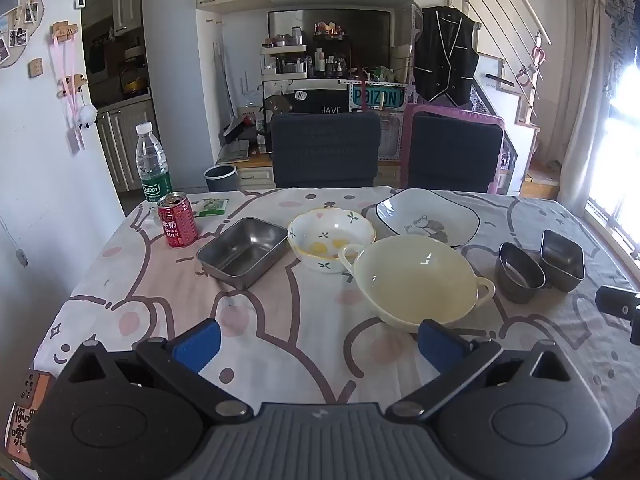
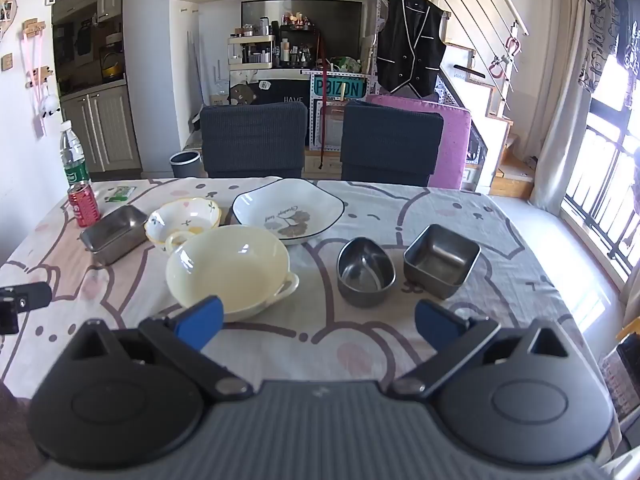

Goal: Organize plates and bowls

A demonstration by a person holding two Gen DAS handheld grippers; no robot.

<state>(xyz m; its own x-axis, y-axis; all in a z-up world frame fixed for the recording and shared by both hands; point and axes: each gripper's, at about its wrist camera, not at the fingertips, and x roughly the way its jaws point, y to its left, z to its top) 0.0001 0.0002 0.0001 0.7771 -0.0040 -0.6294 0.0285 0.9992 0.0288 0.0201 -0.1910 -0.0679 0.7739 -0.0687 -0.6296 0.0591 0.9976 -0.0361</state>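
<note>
A cream two-handled bowl (image 1: pixel 416 280) (image 2: pixel 228 268) sits mid-table. Behind it are a small flowered bowl (image 1: pixel 330 240) (image 2: pixel 184 218) and a white square plate with a dark rim (image 1: pixel 428 216) (image 2: pixel 288 208). A rectangular steel tray (image 1: pixel 242 250) (image 2: pixel 114 232) lies to the left. An oval steel bowl (image 1: pixel 520 272) (image 2: pixel 366 272) and a square steel bowl (image 1: pixel 562 260) (image 2: pixel 440 260) stand to the right. My left gripper (image 1: pixel 318 340) is open and empty, just short of the cream bowl. My right gripper (image 2: pixel 318 326) is open and empty, short of the oval bowl.
A red drink can (image 1: pixel 177 220) (image 2: pixel 83 204), a water bottle (image 1: pixel 152 164) (image 2: pixel 74 156) and a green packet (image 1: pixel 212 206) stand at the far left corner. Two dark chairs (image 1: pixel 326 148) (image 2: pixel 392 142) are behind the table. The patterned tablecloth (image 1: pixel 300 320) covers the table.
</note>
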